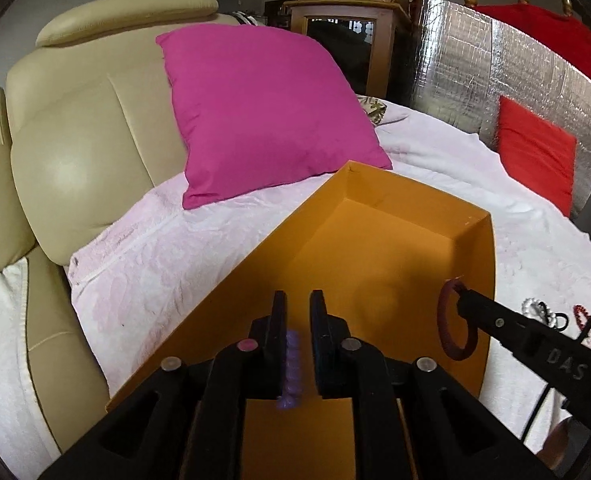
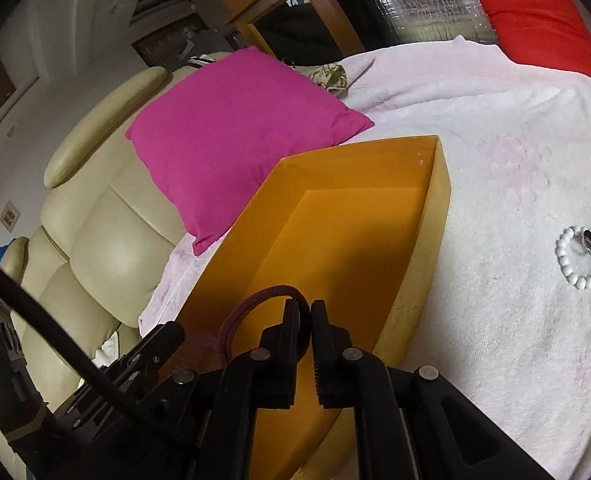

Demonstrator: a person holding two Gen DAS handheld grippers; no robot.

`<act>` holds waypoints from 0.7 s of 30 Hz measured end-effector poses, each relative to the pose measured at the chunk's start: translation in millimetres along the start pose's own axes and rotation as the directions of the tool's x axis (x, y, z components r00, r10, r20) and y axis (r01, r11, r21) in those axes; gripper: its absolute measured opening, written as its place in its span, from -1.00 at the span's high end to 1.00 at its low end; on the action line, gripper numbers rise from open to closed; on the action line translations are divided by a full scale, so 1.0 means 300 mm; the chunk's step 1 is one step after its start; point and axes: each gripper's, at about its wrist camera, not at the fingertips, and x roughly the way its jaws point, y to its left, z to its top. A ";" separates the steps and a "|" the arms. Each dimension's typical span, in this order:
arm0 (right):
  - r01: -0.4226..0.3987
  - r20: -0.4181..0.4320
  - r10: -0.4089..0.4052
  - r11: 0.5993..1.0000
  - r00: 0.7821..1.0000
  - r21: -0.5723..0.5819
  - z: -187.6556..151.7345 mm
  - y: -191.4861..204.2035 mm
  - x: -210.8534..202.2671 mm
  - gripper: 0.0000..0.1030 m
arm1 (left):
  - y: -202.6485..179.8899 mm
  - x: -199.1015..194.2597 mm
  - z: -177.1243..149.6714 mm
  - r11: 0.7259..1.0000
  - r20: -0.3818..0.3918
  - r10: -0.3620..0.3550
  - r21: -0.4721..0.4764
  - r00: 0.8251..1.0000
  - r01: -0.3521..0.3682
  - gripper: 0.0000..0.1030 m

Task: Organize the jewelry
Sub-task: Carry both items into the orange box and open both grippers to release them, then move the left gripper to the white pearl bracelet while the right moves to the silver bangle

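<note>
An open orange box [image 1: 415, 194] [image 2: 359, 151] lies on a pale pink blanket [image 1: 167, 252]. My left gripper [image 1: 298, 300] hangs over the box's near end with its fingers apart. A blurred purple bead bracelet [image 1: 293, 364] is in the gap, against the left finger only. My right gripper [image 2: 308, 308] [image 1: 464, 291] is shut on a dark red coiled bracelet [image 2: 255, 300] [image 1: 449, 328], which hangs just inside the box's right wall. In the right wrist view the left gripper [image 2: 171, 334] shows at lower left.
A white bead bracelet [image 2: 562, 254] with a small black piece lies on the blanket right of the box. Silver and red jewelry [image 1: 535, 308] lies there too. A magenta pillow [image 1: 263, 112], a beige leather armchair [image 1: 87, 140] and a red cushion [image 1: 535, 152] surround the area.
</note>
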 end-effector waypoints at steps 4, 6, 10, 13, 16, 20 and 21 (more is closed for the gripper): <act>-0.032 0.003 0.032 0.998 0.999 0.057 0.007 -0.038 -0.028 0.23 | -0.015 -0.008 0.002 0.999 0.023 0.032 0.009 0.999 -0.032 0.02; -0.030 0.024 0.028 0.997 0.999 0.067 0.010 -0.048 -0.048 0.23 | -0.024 -0.012 0.004 0.999 0.033 0.046 0.018 0.998 -0.046 0.02; -0.026 0.038 0.023 0.997 0.999 0.072 0.018 -0.070 -0.097 0.24 | -0.047 -0.005 0.003 0.997 0.033 0.065 0.044 0.997 -0.066 0.01; -0.009 0.053 0.004 0.996 0.999 0.092 0.023 -0.106 -0.141 0.24 | -0.063 -0.007 0.003 0.996 0.039 0.073 0.052 0.997 -0.075 -0.01; 0.008 0.065 -0.016 0.993 0.998 0.117 0.029 -0.150 -0.184 0.24 | -0.088 -0.022 0.001 0.995 0.062 0.078 0.063 0.995 -0.082 -0.13; 0.042 0.072 -0.053 0.989 0.996 0.143 0.031 -0.219 -0.242 0.24 | -0.132 -0.046 -0.002 0.992 0.101 0.079 0.091 0.992 -0.088 -0.13; 0.052 0.069 -0.063 0.987 0.996 0.149 0.031 -0.238 -0.257 0.24 | -0.144 -0.052 -0.002 0.991 0.110 0.077 0.098 0.991 -0.088 -0.13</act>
